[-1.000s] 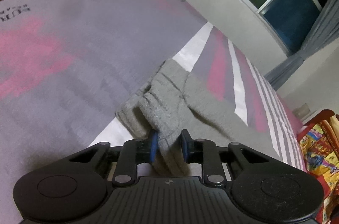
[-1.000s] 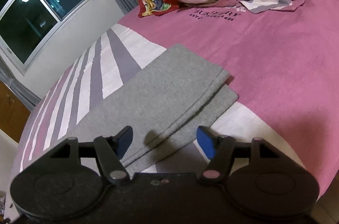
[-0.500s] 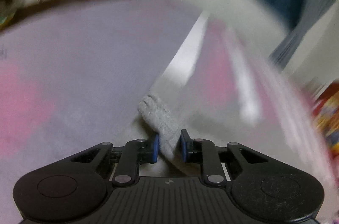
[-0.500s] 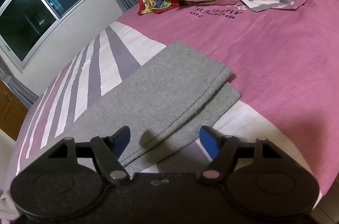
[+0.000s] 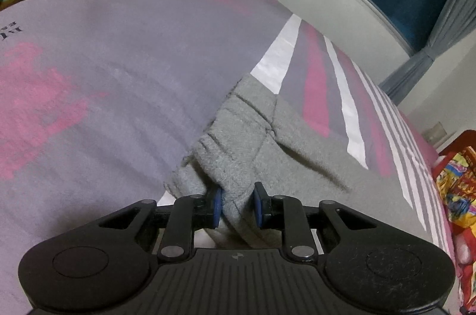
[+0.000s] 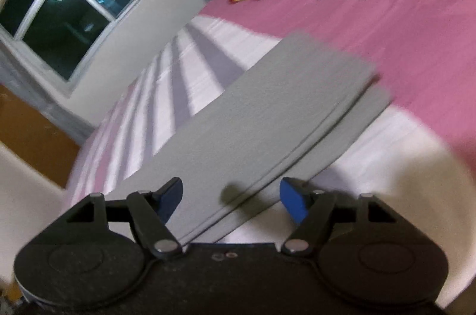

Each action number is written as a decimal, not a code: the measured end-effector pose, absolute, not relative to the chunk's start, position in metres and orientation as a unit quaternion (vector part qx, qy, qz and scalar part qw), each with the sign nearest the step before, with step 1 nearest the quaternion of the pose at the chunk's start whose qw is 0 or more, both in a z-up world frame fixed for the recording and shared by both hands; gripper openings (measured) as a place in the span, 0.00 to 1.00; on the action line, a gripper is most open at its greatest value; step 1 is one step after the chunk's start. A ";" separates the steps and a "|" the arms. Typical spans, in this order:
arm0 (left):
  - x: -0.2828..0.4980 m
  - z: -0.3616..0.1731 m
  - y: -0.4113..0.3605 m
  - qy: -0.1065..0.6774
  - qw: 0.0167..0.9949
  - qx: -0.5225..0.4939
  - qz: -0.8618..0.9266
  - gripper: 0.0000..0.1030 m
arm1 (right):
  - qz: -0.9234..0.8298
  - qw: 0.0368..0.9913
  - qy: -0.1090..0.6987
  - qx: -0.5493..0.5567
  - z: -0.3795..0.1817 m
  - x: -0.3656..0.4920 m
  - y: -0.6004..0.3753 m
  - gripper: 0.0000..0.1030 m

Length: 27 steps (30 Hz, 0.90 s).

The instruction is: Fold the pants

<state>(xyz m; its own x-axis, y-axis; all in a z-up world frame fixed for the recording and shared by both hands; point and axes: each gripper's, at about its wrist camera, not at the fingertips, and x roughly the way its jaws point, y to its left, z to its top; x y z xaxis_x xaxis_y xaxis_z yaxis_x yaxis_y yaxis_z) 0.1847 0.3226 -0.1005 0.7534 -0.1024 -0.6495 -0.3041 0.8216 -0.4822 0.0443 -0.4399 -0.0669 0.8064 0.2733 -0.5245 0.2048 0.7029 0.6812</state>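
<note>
- left gripper (image 5: 236, 206) clamps bunched waistband end of grey pants (image 5: 238, 142) lying on bed (image 5: 104, 62)
- right gripper (image 6: 230, 200) jaws just narrowing, wide apart, nothing pinched, over leg end (image 6: 297, 106)
- step: gripping both ends for fold
- next: right needs to close on leg edge

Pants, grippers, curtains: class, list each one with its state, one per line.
Pants: gray, waist end bunched and pinched, legs lying flat and doubled on the bed.
Left gripper: shut on the pants.
Right gripper: open above the pant legs, jaws just narrowed a little.
Curtains: drawn aside from the window.
</note>
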 end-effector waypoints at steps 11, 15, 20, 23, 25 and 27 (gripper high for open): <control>0.190 -0.104 0.328 0.353 0.885 -0.301 0.048 0.21 | 0.036 0.811 0.333 0.479 -0.089 0.052 -0.432 0.47; 0.191 -0.105 0.328 0.354 0.882 -0.306 0.049 0.21 | 0.026 0.807 0.328 0.490 -0.094 0.055 -0.436 0.38; 0.192 -0.102 0.333 0.353 0.875 -0.327 0.051 0.21 | -0.011 0.811 0.343 0.475 -0.098 0.070 -0.433 0.04; 0.186 -0.100 0.341 0.327 0.873 -0.359 0.035 0.21 | -0.003 0.841 0.318 0.437 -0.074 0.055 -0.423 0.03; 0.184 -0.103 0.343 0.330 0.872 -0.359 0.031 0.21 | 0.004 0.849 0.313 0.425 -0.066 0.045 -0.421 0.03; 0.183 -0.106 0.343 0.333 0.872 -0.358 0.027 0.21 | -0.008 0.842 0.329 0.427 -0.077 0.042 -0.424 0.03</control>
